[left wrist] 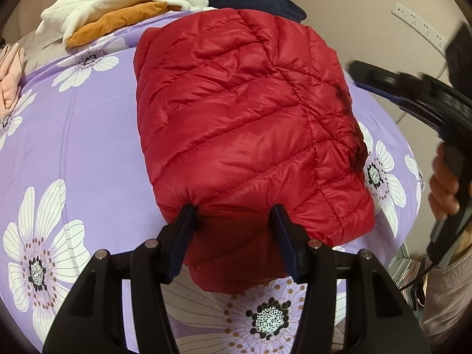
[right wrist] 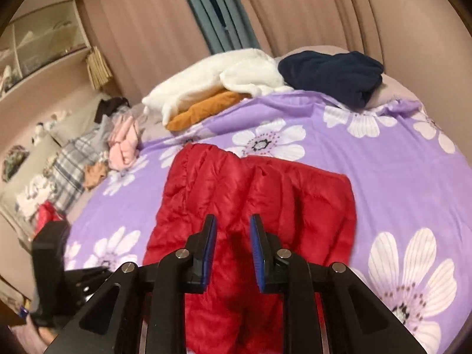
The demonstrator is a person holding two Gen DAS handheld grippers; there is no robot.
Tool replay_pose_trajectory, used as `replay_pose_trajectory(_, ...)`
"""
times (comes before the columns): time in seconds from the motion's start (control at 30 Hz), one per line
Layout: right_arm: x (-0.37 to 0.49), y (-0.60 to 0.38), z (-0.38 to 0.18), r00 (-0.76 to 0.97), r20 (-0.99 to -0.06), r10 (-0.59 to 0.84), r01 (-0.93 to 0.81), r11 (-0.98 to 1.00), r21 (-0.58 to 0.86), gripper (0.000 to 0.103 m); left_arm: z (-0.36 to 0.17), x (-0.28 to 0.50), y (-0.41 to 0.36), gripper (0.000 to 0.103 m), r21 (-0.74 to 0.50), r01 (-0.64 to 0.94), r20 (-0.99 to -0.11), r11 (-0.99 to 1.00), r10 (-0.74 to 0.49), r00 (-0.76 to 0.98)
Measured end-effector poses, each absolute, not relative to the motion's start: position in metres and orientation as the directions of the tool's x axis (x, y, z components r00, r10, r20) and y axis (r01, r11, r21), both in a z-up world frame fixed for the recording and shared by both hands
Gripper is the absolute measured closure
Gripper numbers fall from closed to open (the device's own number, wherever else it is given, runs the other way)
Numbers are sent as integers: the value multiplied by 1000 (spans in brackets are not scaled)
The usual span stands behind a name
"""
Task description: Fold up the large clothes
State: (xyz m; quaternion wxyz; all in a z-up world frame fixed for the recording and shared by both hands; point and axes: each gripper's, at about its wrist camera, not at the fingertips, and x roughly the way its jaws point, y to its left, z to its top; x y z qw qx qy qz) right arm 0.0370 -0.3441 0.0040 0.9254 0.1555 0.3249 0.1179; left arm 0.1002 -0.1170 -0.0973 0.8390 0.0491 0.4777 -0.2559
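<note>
Nearest your left lens, the left gripper [left wrist: 234, 211] stands with its black fingers spread about the near end of the jacket [left wrist: 250, 118]; the left pad touches a puckered edge of the fabric, the right pad sits against the cloth, though whether they press it you cannot tell. The jacket is red, glossy and quilted in slanting channels, folded to a plump rounded block that lies on the bedspread [left wrist: 88, 147], a smooth lilac cloth printed with large white flowers. At the right of that view your right hand [left wrist: 445, 188] grips the black handle of the other tool, raised clear of the bed.

In the right view, the right gripper [right wrist: 233, 224] shows blue-faced pads parted by a narrow gap, with nothing pinched; the jacket lies beneath and beyond them, blurred. At the far edge of the bed lie a fluffy white garment [right wrist: 224, 79] over an ochre one [right wrist: 203, 109], a soft navy bundle [right wrist: 333, 73] beside them, and a pink piece [right wrist: 124, 144] at the left margin. Pleated curtains [right wrist: 309, 8] hang behind.
</note>
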Motion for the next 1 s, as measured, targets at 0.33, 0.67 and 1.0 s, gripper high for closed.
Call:
replay_pose_trajectory(0.33,79,-350,-47,654,-714,250,13,940,341,82,-100,99,-124,46,-146,502,-825,852,-385,413)
replay_pose_trajectory(0.67,69,-357,-46,663,-689,293,1,920,392,80,-84,99,-108,42,-249,456,-799,855,-447,402)
replay_pose_trajectory(1.0,39,-365,-22,746,-587,314,-25,895,446,22,-75,137,-45,25,-442,270,-721,855,-518,460)
